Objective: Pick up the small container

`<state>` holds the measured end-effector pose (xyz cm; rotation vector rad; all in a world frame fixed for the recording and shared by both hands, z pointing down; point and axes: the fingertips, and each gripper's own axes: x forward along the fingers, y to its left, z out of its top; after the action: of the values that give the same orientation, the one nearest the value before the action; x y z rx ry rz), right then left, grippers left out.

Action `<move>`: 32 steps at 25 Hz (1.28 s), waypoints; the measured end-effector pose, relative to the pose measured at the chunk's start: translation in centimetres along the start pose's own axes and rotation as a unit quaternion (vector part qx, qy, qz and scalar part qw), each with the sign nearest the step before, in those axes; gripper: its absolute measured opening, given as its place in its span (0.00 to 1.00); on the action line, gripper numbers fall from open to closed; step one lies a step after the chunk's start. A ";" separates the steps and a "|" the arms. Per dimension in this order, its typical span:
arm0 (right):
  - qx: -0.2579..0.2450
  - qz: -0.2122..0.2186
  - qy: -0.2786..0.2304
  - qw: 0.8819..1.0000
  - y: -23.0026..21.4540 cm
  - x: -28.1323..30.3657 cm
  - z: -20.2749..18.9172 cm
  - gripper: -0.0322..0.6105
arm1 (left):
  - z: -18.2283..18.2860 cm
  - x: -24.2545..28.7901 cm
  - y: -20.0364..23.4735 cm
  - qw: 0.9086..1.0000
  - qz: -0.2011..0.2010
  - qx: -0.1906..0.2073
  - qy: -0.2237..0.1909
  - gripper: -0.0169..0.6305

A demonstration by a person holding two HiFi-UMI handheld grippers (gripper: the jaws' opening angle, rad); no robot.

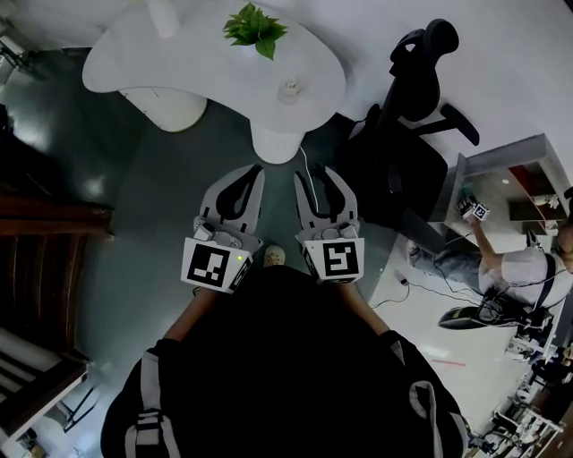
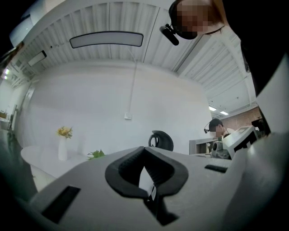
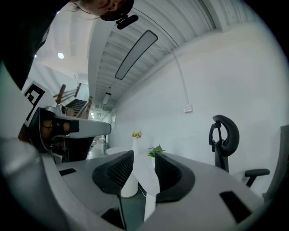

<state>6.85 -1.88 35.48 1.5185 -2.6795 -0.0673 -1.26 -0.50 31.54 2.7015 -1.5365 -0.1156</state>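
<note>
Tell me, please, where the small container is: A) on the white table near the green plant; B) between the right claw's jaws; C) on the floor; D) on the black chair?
A: in the head view the small container stands on the white table, near the green plant.

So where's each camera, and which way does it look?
Head view: on the person's head, facing steeply down at floor, white table and black chair; shows torso, forearms, left gripper, right gripper.
Left gripper view: on the left gripper, facing level along its closed jaws toward table and wall; the person's head shows above.
Right gripper view: on the right gripper, facing level along its parted, empty jaws toward the table.
Shared: all three see the plant and chair.
</note>
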 end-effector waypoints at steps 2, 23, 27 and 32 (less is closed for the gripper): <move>0.006 -0.001 -0.001 1.000 -0.3 0.1 -0.1 0.31 | -0.1 0.3 0.1 1.000 0.003 -0.003 0.004 0.04; 0.011 -0.026 0.054 0.998 -4.7 10.1 -3.0 0.36 | -3.5 10.0 8.7 0.998 -0.018 0.013 0.062 0.04; 0.004 -0.029 0.063 0.998 -5.8 13.2 -3.8 0.37 | -4.5 13.1 11.2 0.995 -0.032 0.018 0.095 0.04; -0.001 -0.036 0.078 0.996 -7.0 16.6 -4.5 0.39 | -5.0 17.0 13.2 0.993 -0.059 0.020 0.104 0.04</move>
<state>4.66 -19.73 40.04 1.5515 -2.5036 0.0418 -3.50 -21.90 36.53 2.7315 -1.3355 0.1885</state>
